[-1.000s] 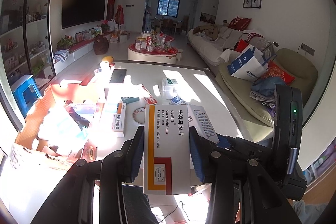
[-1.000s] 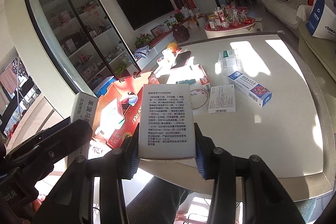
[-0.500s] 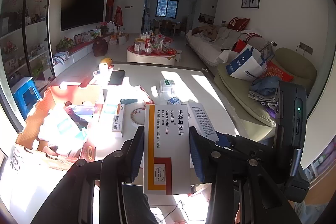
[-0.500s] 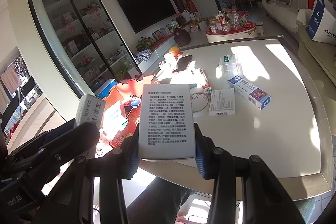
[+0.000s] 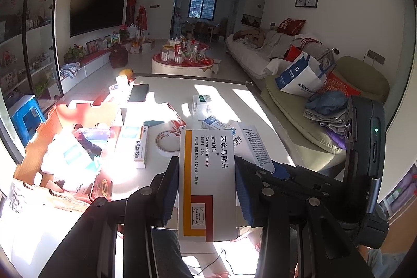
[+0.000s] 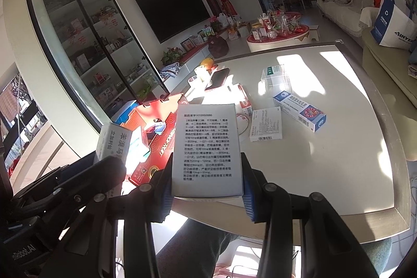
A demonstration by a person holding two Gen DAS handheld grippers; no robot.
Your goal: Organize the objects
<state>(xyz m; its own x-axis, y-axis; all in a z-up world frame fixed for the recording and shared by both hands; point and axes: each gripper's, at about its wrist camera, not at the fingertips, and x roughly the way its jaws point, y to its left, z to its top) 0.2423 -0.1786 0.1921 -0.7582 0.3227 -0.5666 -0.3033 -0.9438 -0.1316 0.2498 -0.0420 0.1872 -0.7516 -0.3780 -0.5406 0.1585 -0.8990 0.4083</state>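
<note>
Between the blue pads of our left claw (image 5: 207, 189) sits a white medicine box (image 5: 207, 184) with an orange stripe down one side, a dark red corner block and black Chinese lettering, gripped by its long edges and held above the near edge of the bench (image 5: 226, 100). Our right claw (image 6: 207, 183) is closed the same way on a second white box (image 6: 207, 150), its upturned face filled with small printed text. Both boxes are off the bench and close beside each other. On the bench lie a blue-and-white carton (image 6: 299, 114), a flat white box showing a barcode (image 6: 265, 127), a roll of tape (image 5: 168, 143), a clear plastic container (image 5: 201, 104) and a dark phone (image 5: 138, 93). An open red cardboard box (image 5: 78, 111) at the left edge holds more packets in hard sunlight.
</note>
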